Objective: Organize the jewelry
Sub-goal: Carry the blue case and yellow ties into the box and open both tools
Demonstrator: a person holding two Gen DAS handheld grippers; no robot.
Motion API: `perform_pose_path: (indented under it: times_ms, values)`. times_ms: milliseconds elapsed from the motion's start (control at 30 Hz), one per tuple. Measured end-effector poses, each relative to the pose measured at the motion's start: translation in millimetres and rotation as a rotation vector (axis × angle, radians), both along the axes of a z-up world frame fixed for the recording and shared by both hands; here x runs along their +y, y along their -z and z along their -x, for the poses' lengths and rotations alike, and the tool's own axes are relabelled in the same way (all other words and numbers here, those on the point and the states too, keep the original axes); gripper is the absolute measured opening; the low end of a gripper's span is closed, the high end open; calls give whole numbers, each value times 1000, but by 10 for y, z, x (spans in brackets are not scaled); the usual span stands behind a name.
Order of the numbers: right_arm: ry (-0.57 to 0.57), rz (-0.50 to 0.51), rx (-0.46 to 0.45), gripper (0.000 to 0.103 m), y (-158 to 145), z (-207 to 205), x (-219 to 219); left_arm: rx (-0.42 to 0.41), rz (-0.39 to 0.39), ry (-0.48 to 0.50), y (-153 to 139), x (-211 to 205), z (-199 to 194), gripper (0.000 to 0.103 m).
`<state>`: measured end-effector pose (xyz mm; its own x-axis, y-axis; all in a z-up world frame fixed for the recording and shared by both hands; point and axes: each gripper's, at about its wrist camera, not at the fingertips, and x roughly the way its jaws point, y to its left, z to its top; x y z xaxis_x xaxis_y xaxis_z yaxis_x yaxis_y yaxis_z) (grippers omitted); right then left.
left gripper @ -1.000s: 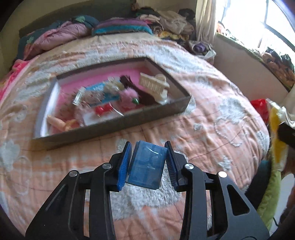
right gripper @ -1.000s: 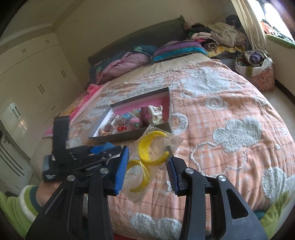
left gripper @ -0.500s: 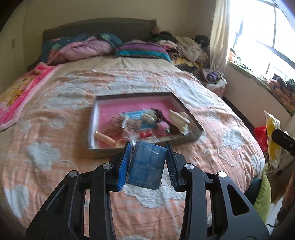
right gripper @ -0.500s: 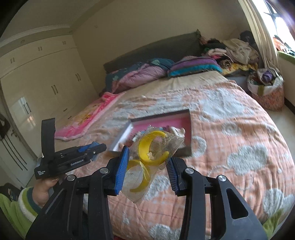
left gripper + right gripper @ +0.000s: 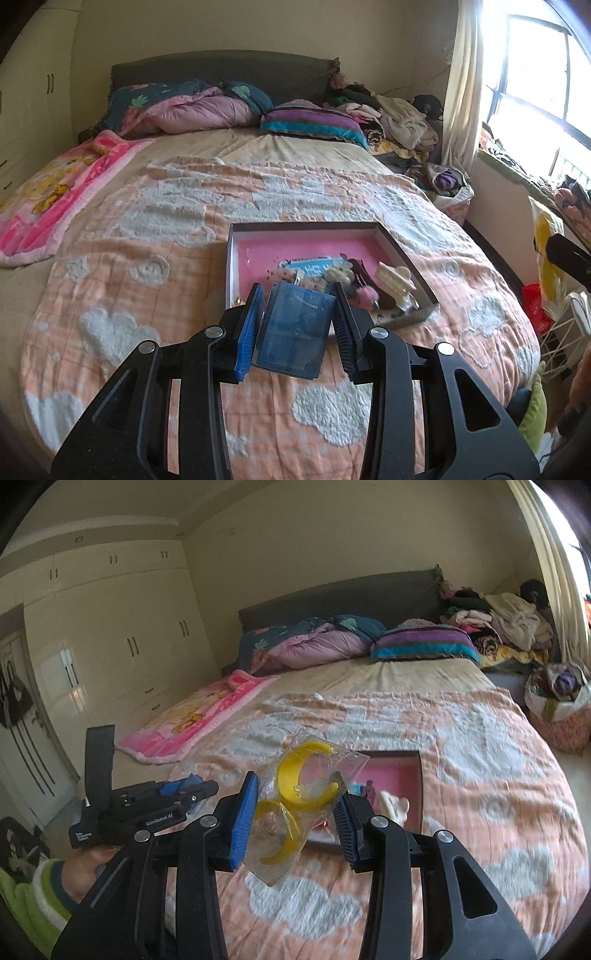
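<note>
With the pink-lined tray (image 5: 255, 258) at frame centre part-filled, left gripper (image 5: 297, 325) clamps a translucent blue plastic box (image 5: 293, 332) and right gripper (image 5: 293, 812) a clear bag of yellow hoops (image 5: 299, 790), both unplaced.

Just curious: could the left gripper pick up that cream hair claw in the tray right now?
Probably not yet: the left gripper is shut on a blue plastic case, though the cream hair claw lies uncovered in the pink-lined tray.
</note>
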<state>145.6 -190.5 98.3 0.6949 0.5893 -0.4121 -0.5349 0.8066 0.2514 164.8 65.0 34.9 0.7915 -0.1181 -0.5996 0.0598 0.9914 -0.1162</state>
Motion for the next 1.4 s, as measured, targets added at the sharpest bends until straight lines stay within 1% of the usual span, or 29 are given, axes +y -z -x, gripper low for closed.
perform_pose_path:
  times_ms: [167, 267, 400, 567, 700, 867, 1000, 1167, 1233, 1400]
  values:
    - [15, 41, 5, 38, 15, -307, 116, 8, 2, 11, 19, -14, -242, 29]
    - [42, 84, -4, 38, 80, -473, 130, 15, 5, 23, 39, -58, -386, 29]
    - [81, 105, 19, 38, 216, -678, 61, 22, 21, 34, 91, -139, -545, 29]
    - [133, 123, 45, 38, 360, -876, -74, 48, 16, 48, 211, -248, -731, 29]
    - [159, 135, 84, 38, 523, -1028, -108, 84, -14, 67, 390, -355, -867, 29]
    - [151, 157, 129, 38, 745, -1161, -46, 134, -21, 70, 624, -371, -982, 29]
    - [141, 201, 150, 38, 922, -1260, 73, 152, -38, 71, 740, -388, -1023, 29]
    - [126, 236, 178, 38, 1112, -1364, 174, 179, -29, 80, 873, -399, -1085, 29]
    - [120, 251, 186, 38, 1169, -1398, 206, 200, -17, 86, 946, -400, -1122, 29]
    - [111, 269, 201, 38, 1271, -1464, 275, 215, -18, 85, 1031, -397, -1157, 29]
